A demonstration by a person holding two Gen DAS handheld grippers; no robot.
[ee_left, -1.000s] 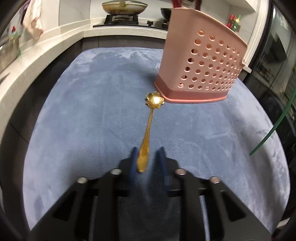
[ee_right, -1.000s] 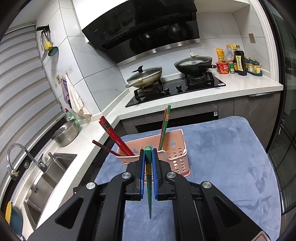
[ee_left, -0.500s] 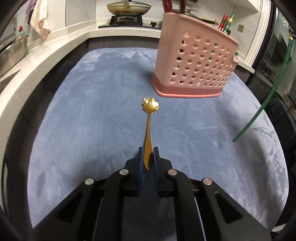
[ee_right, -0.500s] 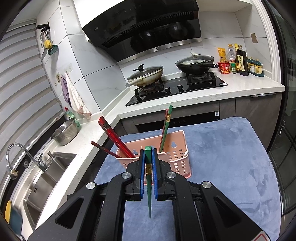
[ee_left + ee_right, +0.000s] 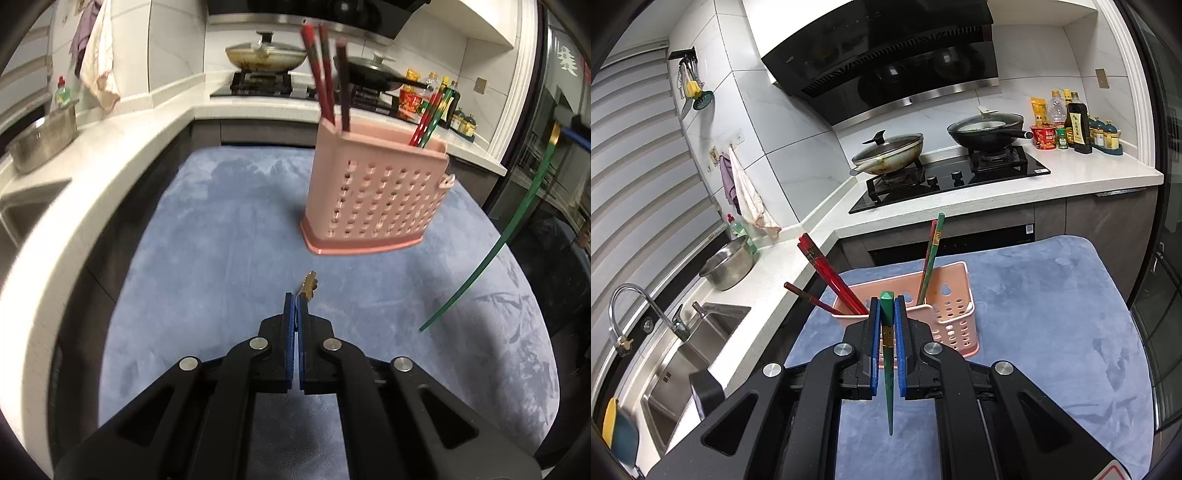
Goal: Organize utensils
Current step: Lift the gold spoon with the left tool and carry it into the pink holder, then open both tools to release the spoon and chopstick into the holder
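Note:
My left gripper (image 5: 296,301) is shut on the handle of a gold spoon (image 5: 309,285), lifted above the blue mat (image 5: 221,236); only its flower-shaped bowl pokes out past the fingertips. Ahead and to the right stands the pink perforated utensil holder (image 5: 373,199) with red chopsticks (image 5: 321,74) and a red and green pair in it. My right gripper (image 5: 886,306) is shut on a green chopstick (image 5: 887,365), held upright above the mat, just in front of the pink holder (image 5: 951,314). That green chopstick (image 5: 498,243) also hangs at the right of the left wrist view.
A white counter (image 5: 96,192) wraps the mat's left and far sides. It carries a steel colander (image 5: 727,266), a sink with a tap (image 5: 665,350), a stove with two pans (image 5: 894,155) and sauce bottles (image 5: 1075,125) at the far right.
The left jaws shut on the gold spoon's handle and lifted it off the mat, so the spoon now shows end-on. The right gripper and its green chopstick kept still.

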